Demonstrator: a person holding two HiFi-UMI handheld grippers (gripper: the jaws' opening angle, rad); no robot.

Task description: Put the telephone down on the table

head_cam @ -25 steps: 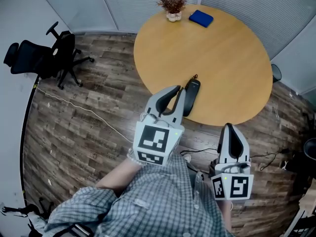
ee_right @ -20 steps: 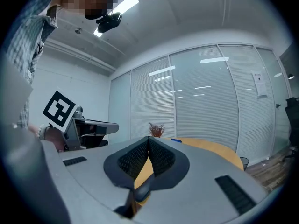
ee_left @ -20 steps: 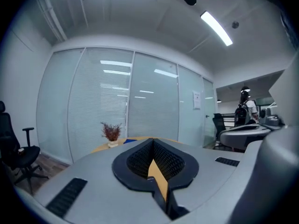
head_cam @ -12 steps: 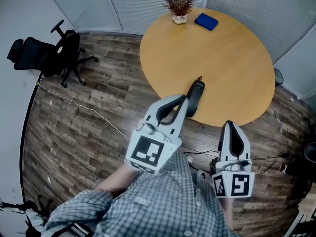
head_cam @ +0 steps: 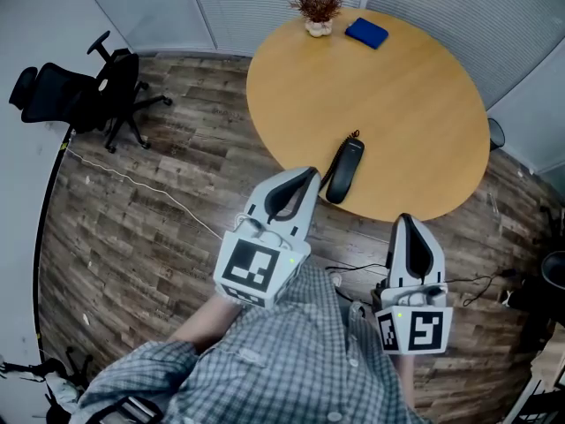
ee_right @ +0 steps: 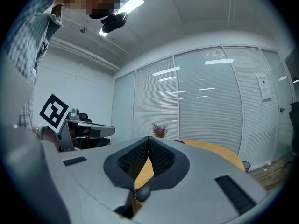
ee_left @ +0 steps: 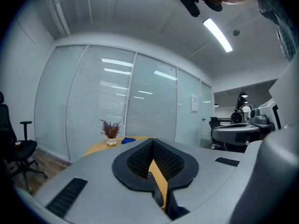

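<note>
A black telephone handset (head_cam: 343, 170) lies flat on the round wooden table (head_cam: 406, 113), near the table's front edge. My left gripper (head_cam: 304, 180) hovers just left of and below the handset, off the table edge, its jaws shut with nothing between them. In the left gripper view the dark pads (ee_left: 140, 160) meet along one line. My right gripper (head_cam: 406, 225) hangs lower right, over the floor, jaws shut and empty; in the right gripper view its pads (ee_right: 161, 160) also touch.
A small potted dry plant (head_cam: 318, 5) and a blue pad (head_cam: 365, 33) sit at the table's far side. A black office chair (head_cam: 79, 95) stands at the left on the wooden floor. Cables (head_cam: 353, 272) run across the floor under the table's front edge.
My left gripper has drawn back from the handset toward my body and down to the left. The handset stays lying on the table. The right gripper has hardly moved.
</note>
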